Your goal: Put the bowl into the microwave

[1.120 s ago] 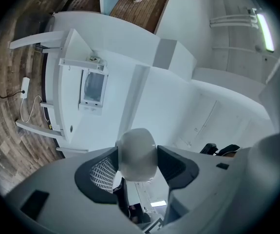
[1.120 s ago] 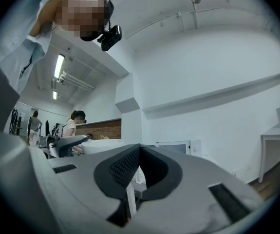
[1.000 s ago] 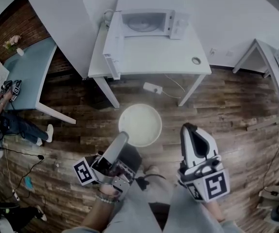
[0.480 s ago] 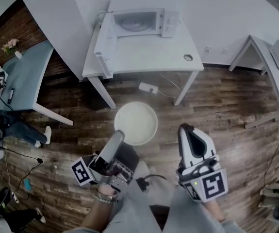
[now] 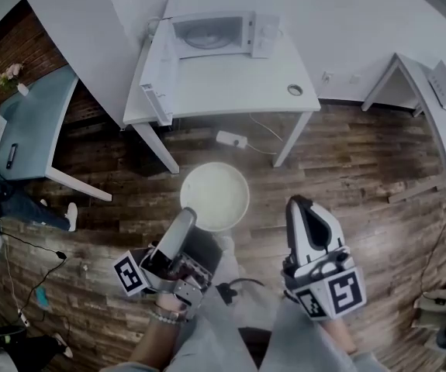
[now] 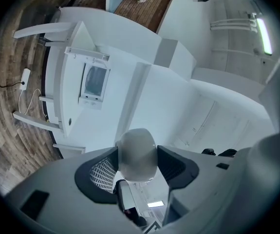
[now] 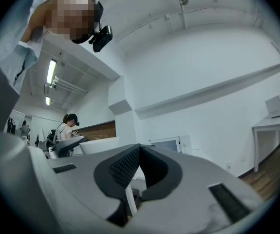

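Carrying step, by the look of it: left gripper (image 5: 185, 215) pinching the near rim of the white bowl (image 5: 214, 196) above the floor, well short of the door-open microwave (image 5: 207, 35) on the far table (image 5: 230, 84). Right gripper (image 5: 302, 208) pressed together, empty. Next, probably: level carry forward into the cavity.

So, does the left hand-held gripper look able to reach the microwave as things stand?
Probably not yet: the left hand-held gripper, shut on the bowl, is well short of the table. The microwave stands open, so the path looks free.

An office-like test room: white tables (image 5: 230, 87), a microwave (image 5: 211, 33) on one, a power strip (image 5: 230, 139) on wood flooring (image 5: 347, 161).
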